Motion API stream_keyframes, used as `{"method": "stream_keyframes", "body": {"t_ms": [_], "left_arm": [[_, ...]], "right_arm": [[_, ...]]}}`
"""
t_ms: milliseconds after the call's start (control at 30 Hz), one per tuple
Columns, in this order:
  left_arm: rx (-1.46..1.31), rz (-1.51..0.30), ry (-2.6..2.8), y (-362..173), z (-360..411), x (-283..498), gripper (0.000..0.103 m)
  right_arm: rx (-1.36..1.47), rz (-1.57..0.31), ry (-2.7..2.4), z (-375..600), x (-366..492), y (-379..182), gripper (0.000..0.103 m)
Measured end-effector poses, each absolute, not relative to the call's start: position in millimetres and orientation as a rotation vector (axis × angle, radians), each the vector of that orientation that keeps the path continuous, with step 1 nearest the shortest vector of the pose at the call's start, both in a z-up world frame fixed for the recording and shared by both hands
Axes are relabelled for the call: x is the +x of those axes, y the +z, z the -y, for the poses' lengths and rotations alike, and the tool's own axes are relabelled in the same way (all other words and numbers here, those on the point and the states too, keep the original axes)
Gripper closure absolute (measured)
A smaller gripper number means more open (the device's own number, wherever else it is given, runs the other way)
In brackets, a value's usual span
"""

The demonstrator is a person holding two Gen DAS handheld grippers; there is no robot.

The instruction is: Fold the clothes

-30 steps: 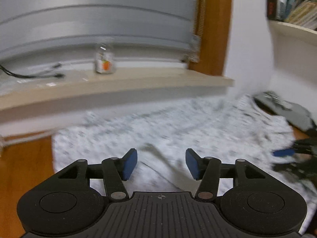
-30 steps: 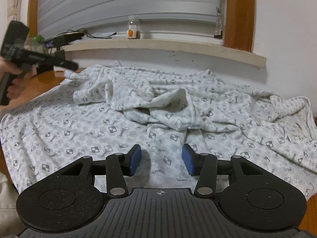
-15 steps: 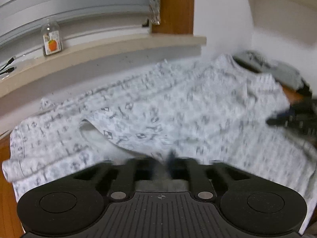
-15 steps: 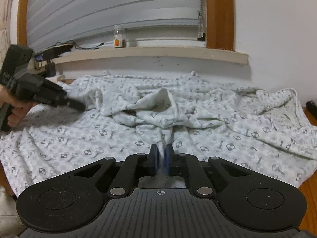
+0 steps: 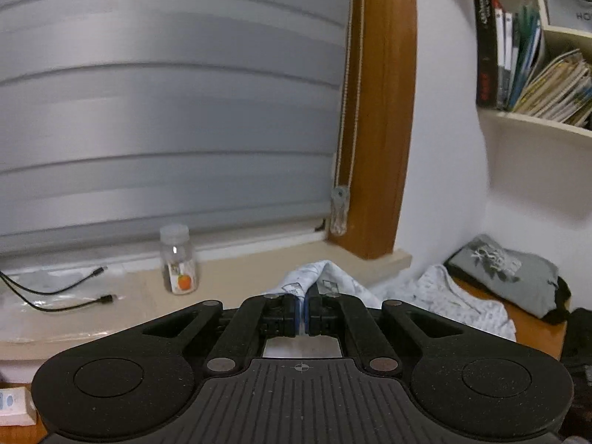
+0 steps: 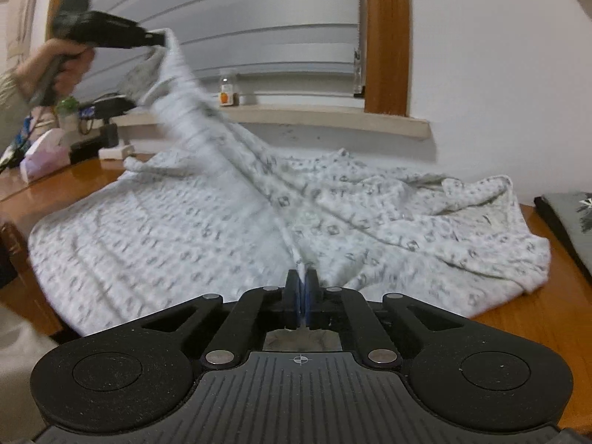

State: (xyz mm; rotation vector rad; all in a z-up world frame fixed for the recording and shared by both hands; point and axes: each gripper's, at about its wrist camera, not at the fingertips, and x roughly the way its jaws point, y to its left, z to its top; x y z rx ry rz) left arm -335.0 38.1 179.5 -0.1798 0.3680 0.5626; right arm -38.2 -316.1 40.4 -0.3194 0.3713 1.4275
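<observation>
A white garment with a grey square print (image 6: pixel 207 222) lies spread over a wooden table (image 6: pixel 547 318). My left gripper (image 5: pixel 303 309) is shut on a fold of the garment (image 5: pixel 314 277) and holds it raised high; it also shows in the right wrist view (image 6: pixel 159 39), up at the left, with the cloth stretched down from it. My right gripper (image 6: pixel 302 296) is shut on the garment's near edge, low over the table.
A window sill (image 5: pixel 236 281) holds a small bottle (image 5: pixel 178 264) and black cables (image 5: pixel 70 296). A folded grey garment (image 5: pixel 507 273) lies at the table's right end. A bookshelf (image 5: pixel 536 74) hangs on the right wall. Boxes and clutter (image 6: pixel 48 151) sit at the table's left.
Both grippers went from open to shut on the garment. The left gripper then lifted its fold up and away, pulling the cloth taut, while the right stayed low at the near edge.
</observation>
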Motion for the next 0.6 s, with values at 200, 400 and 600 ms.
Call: {"method": "stream_keyframes", "body": {"t_ms": [200, 400, 600], "left_arm": [[-0.271, -0.548, 0.588, 105.1, -65.5, -319.5, 0.097], [-0.321, -0.582, 0.629, 67.2, -71.2, -341.8, 0.066], [-0.339, -0.518, 0.67, 58.1, -65.1, -369.8, 0.036]], "right_arm": [[-0.332, -0.412, 1.427, 334.2, -40.5, 34.4, 0.099], [-0.332, -0.392, 1.428, 330.4, -44.7, 38.8, 0.088], [-0.3, -0.351, 1.419, 306.3, -55.9, 47.3, 0.071]]}}
